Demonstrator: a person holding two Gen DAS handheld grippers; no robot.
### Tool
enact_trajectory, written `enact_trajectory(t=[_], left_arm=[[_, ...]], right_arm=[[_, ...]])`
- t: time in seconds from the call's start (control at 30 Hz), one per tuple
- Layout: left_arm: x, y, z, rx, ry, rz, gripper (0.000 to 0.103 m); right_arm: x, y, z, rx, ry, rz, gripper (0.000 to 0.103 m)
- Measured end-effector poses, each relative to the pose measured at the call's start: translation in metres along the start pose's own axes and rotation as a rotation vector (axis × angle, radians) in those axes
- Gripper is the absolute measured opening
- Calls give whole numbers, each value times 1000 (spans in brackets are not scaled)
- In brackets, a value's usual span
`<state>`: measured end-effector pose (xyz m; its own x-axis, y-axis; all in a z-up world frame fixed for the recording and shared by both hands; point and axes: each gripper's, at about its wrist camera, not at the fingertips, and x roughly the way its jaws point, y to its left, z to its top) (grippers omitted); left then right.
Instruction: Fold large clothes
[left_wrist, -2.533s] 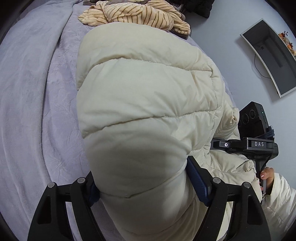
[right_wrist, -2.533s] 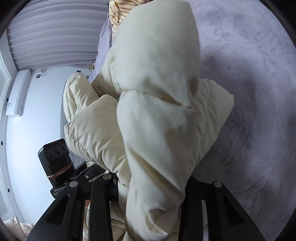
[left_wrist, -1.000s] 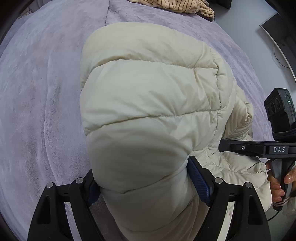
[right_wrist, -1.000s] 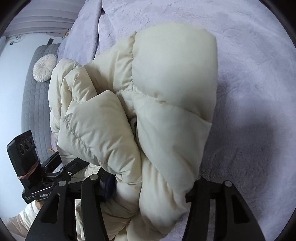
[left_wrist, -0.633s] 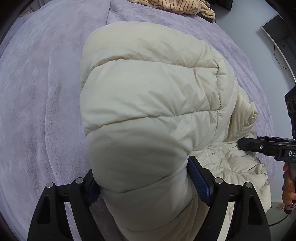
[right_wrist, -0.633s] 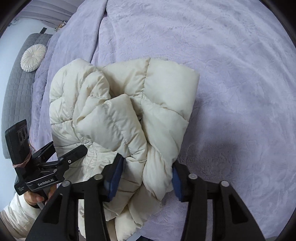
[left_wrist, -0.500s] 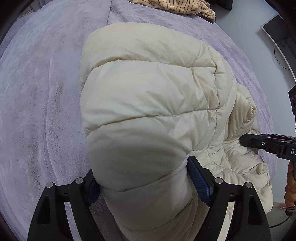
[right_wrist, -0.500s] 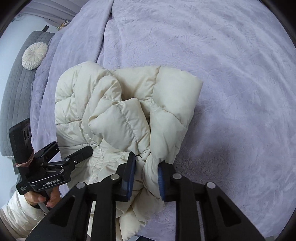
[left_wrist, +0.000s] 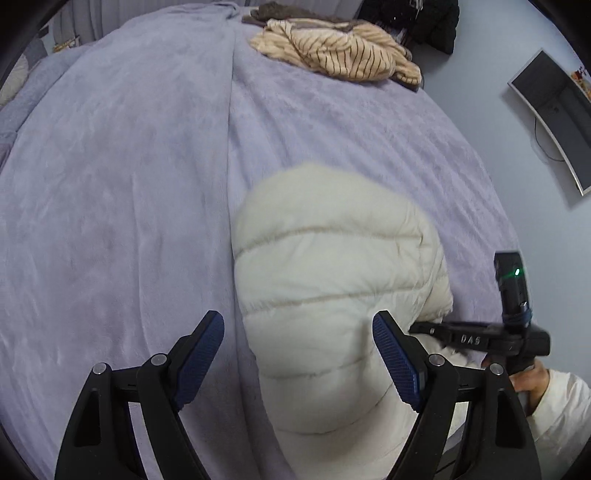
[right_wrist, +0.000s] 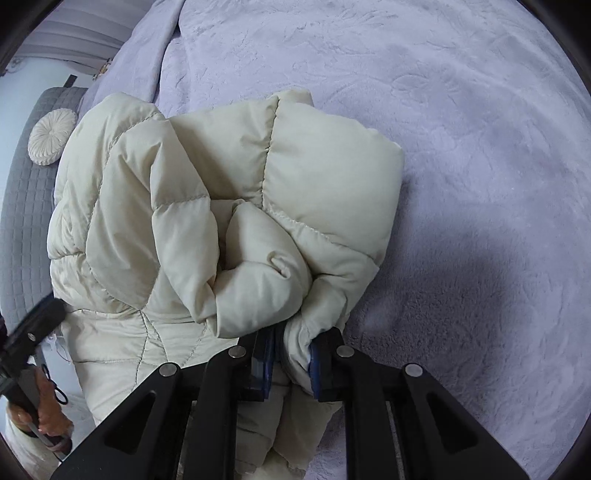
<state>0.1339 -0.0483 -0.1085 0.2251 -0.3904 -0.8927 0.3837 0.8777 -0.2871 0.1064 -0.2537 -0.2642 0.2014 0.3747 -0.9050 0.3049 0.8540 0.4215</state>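
My right gripper (right_wrist: 290, 363) has just closed on a fold of the jacket (right_wrist: 221, 206), my left gripper (left_wrist: 299, 354) is wide apart and empty, so next I must pull this part over.

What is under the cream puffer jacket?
The puffer jacket lies bunched on the lavender blanket, which shows all around it. Whether anything else sits beneath its folds cannot be seen; the padding covers that.
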Motion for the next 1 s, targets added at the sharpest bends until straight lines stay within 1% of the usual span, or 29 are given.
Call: enact_trajectory(t=[0.07,0.1,0.17,0.2,0.27,0.33,0.37,0.4,0.43,0.5,0.6,0.77,0.83,0.9,0.93,0.97,1.0], left_arm=[[0,0,18,6,-24,-6,84],[8,-2,25,11,-21,0,84],[40,-5,34,6,25,11,84],[62,-5,36,-4,53,34,84],[94,5,37,-49,87,59,84],[113,18,37,-112,102,31,84],[117,22,35,-124,103,24,84],[121,22,34,-116,101,25,84],[124,20,32,-94,98,40,86],[128,15,28,-63,91,57,87],[131,16,26,-75,90,54,87],[127,15,26,-70,86,69,87],[124,15,25,-71,86,74,87],[122,14,25,-70,84,81,87],[120,14,24,-68,84,84,87],[119,14,24,-66,83,86,87],[119,14,24,-66,82,87,87]], right_arm=[[0,1,-1,-7,-6,5,16],[-3,-1,-3,-9,-10,5,16],[-1,-2,-5,-21,-19,3,16],[-2,-3,-8,-29,-23,2,16],[-9,-7,-17,-40,-31,2,16],[-10,-9,-24,-52,-42,3,16],[-11,-8,-27,-63,-51,2,16],[-11,-8,-30,-74,-62,3,16],[-10,-10,-33,-78,-73,10,16],[-6,-15,-38,-60,-88,31,16],[-1,-22,-46,-31,-100,61,16],[-5,-24,-52,-12,-89,77,17],[-11,-27,-52,21,-78,95,20],[-24,-30,-54,65,-74,96,26],[-33,-32,-55,82,-81,83,34],[-43,-33,-58,91,-92,61,40],[-56,-33,-60,93,-109,56,40]])
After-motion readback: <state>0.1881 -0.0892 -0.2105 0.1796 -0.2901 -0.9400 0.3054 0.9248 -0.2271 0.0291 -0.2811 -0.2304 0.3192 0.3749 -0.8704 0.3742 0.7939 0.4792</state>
